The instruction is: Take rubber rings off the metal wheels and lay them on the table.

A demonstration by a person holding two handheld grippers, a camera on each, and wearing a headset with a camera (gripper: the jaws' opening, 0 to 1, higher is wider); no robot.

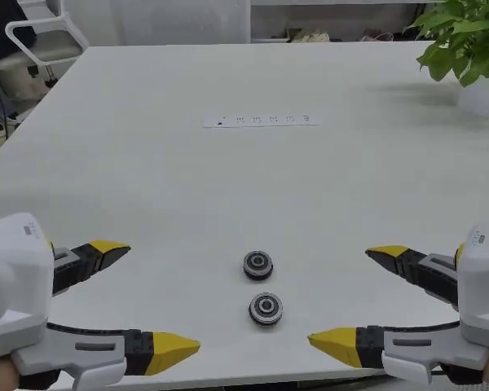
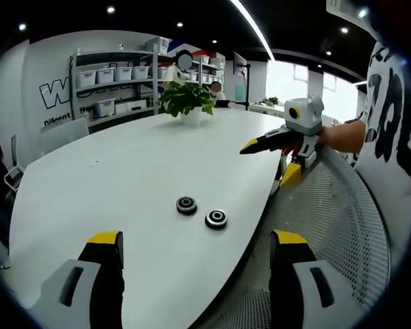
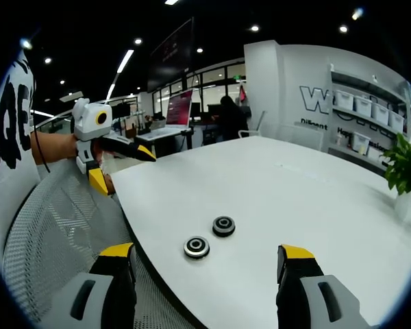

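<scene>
Left gripper [image 1: 149, 296] and right gripper [image 1: 345, 295] gape empty, flanking far wheel [image 1: 257, 265] and near wheel [image 1: 266, 309]; best pin near wheel with one; peel its rubber ring [image 1: 253, 310] with the other.

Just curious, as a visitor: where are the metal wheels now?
Head view: the metal wheels sit together near the front edge of the table, between the left gripper and right gripper.

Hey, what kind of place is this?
Probably an open-plan office or lab: a long white meeting table, shelves of storage bins along the wall, a potted plant and a monitor further back.
</scene>
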